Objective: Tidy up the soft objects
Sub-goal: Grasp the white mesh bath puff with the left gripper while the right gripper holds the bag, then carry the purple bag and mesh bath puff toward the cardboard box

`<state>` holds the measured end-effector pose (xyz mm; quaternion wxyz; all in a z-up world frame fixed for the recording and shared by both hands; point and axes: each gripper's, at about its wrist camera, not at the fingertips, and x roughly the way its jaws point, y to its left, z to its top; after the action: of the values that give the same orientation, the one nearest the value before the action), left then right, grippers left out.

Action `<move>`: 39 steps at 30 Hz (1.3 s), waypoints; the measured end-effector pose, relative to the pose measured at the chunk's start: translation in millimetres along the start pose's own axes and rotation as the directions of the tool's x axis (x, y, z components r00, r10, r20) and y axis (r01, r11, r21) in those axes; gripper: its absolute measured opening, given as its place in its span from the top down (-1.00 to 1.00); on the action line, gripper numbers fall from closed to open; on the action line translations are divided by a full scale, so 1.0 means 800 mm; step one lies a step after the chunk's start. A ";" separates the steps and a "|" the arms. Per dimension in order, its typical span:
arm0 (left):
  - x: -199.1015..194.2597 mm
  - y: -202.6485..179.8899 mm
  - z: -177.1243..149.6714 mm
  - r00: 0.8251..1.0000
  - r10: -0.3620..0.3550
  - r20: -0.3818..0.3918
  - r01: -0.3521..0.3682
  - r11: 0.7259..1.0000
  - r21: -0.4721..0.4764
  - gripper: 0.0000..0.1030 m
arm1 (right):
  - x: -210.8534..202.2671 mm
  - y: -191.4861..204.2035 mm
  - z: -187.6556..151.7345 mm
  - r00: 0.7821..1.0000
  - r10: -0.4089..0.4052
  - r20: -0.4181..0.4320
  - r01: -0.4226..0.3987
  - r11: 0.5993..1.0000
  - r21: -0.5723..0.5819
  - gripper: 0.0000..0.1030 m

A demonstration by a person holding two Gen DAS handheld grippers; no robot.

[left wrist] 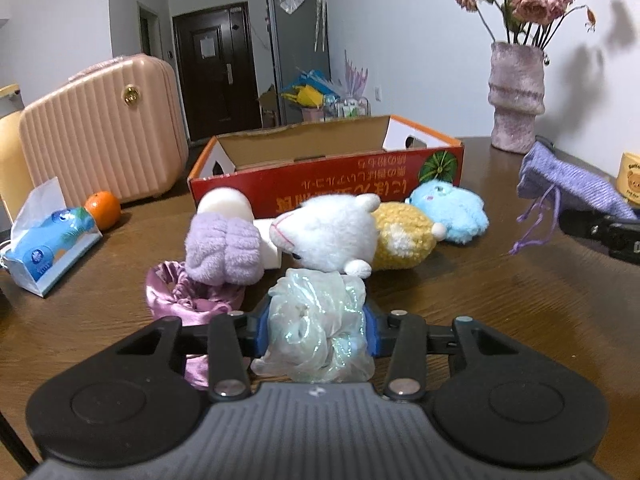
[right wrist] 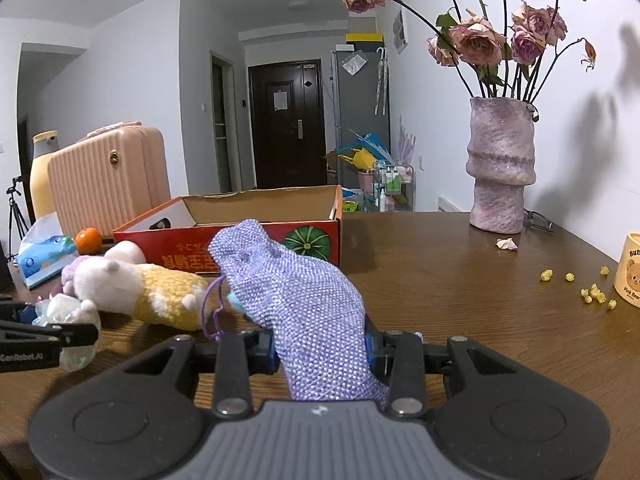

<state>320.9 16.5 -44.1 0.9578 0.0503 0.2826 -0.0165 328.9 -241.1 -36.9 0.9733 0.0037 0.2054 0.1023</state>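
Observation:
My left gripper (left wrist: pixel 316 330) is shut on an iridescent sheer scrunchie (left wrist: pixel 316 320), low over the wooden table. Just beyond it lie a white plush animal (left wrist: pixel 332 232), a yellow knitted plush (left wrist: pixel 404 236), a blue plush (left wrist: pixel 452 208), a lilac fluffy scrunchie (left wrist: pixel 224 248) and a pink satin scrunchie (left wrist: pixel 180 300). My right gripper (right wrist: pixel 320 350) is shut on a lavender drawstring pouch (right wrist: pixel 300 300), held above the table; the pouch (left wrist: pixel 572 184) also shows at the right in the left wrist view. An open red cardboard box (left wrist: pixel 328 176) stands behind the toys.
A pink ribbed suitcase (left wrist: pixel 104 132), a tissue pack (left wrist: pixel 48 244) and an orange (left wrist: pixel 103 209) sit at the left. A purple vase (right wrist: pixel 500 168) with dried roses, a bear cup (right wrist: pixel 630 276) and scattered yellow crumbs (right wrist: pixel 592 292) are at the right.

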 end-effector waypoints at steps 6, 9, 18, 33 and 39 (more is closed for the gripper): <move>-0.027 -0.001 0.000 0.999 -0.017 0.050 0.017 1.000 -0.004 0.15 | -0.007 0.008 -0.001 1.000 0.012 0.012 -0.012 1.000 0.002 0.31; -0.045 0.000 0.000 0.996 -0.026 0.085 0.027 1.000 -0.012 0.15 | -0.009 0.012 -0.001 1.000 0.018 0.019 -0.018 1.000 0.004 0.31; -0.082 0.000 0.011 0.984 -0.030 0.175 0.040 0.998 -0.053 0.15 | -0.012 0.028 0.005 0.998 0.034 0.045 -0.035 0.999 0.012 0.31; -0.075 0.007 0.048 0.975 -0.014 0.224 0.041 0.992 -0.117 0.15 | 0.008 0.058 0.027 0.993 0.049 0.104 -0.048 0.999 -0.016 0.31; -0.065 0.011 0.066 0.970 -0.003 0.241 0.039 0.989 -0.143 0.15 | 0.019 0.068 0.037 0.990 0.045 0.131 -0.038 0.998 -0.051 0.31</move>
<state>305.8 20.1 28.9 0.9858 -0.0254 0.1655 -0.0118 343.8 -183.8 -13.1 0.9822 -0.0089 0.1380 0.1271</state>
